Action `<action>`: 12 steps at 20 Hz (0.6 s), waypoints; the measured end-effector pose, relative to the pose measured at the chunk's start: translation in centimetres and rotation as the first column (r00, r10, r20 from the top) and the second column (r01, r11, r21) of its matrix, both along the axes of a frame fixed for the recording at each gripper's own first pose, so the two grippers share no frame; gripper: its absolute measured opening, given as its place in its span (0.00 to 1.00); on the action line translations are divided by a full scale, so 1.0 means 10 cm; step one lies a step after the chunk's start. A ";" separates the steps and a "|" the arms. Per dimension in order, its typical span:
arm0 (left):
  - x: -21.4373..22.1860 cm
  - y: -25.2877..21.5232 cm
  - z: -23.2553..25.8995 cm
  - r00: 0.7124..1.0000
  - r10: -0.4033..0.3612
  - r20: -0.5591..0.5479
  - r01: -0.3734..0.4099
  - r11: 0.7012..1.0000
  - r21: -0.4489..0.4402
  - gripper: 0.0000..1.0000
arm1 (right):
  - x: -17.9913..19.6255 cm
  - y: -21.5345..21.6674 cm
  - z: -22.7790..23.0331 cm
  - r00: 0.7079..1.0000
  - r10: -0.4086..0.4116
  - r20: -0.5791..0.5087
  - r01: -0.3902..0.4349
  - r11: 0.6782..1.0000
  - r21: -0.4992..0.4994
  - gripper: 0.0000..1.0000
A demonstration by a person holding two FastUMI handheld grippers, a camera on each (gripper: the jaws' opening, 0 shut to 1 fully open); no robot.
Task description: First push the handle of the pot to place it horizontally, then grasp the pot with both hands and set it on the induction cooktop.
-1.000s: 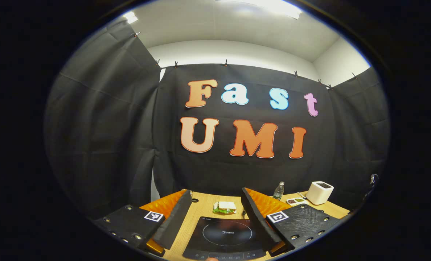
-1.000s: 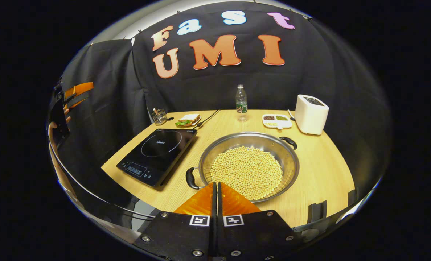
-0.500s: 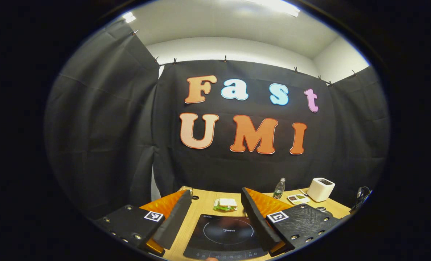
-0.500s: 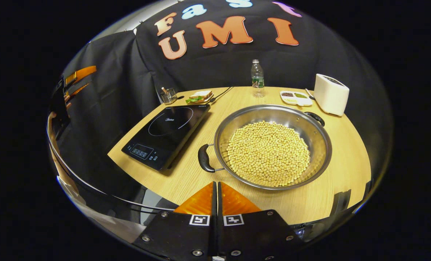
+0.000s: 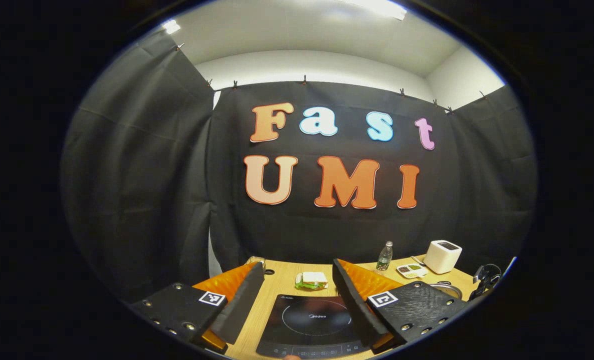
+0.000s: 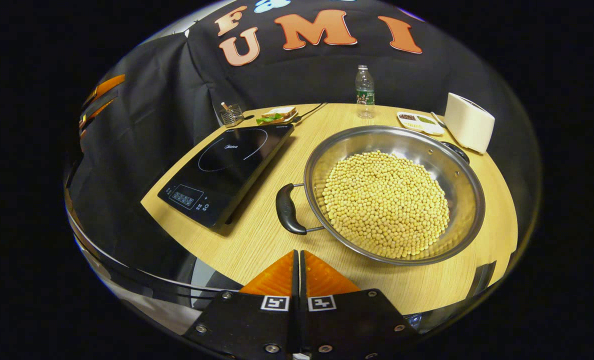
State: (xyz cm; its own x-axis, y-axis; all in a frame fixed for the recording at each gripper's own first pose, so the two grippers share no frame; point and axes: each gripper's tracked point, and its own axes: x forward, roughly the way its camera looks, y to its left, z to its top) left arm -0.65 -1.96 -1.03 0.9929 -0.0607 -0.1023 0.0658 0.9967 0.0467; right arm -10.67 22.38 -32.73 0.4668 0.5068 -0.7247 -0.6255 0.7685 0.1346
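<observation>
A wide steel pot full of pale beans sits on the wooden table in the right gripper view, with its near black handle pointing toward me and its far handle toward the back right. The black induction cooktop lies to the pot's left. My right gripper is shut with nothing in it, over the table's near edge, short of the near handle. In the left gripper view my left gripper stands open above the cooktop, and the pot's rim peeks in at the right.
Along the back of the table stand a water bottle, a white box-shaped appliance, a divided dish, a sandwich on a plate and a small wire holder. A cable runs behind the cooktop.
The right gripper has come closer to the pot and tilted down, so the pot looks larger and nearer. The left gripper's view shifted slightly right, still open over the cooktop.
</observation>
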 end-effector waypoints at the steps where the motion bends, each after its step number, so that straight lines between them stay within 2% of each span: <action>1: 0.01 0.00 -0.03 1.000 -0.003 -0.004 0.003 1.000 -0.001 0.87 | 0.00 0.04 -0.01 1.000 0.000 -0.004 0.000 1.000 -0.002 0.00; 7: 0.05 0.03 -0.11 1.000 0.007 -0.013 -0.007 1.000 0.001 0.88 | 0.08 0.12 -0.16 0.999 -0.027 -0.040 0.025 0.998 -0.050 0.00; 12: 0.10 0.05 -0.21 0.999 0.028 -0.022 -0.028 1.000 0.000 0.87 | 0.22 0.27 -0.17 0.999 -0.032 -0.010 0.032 0.997 -0.075 0.00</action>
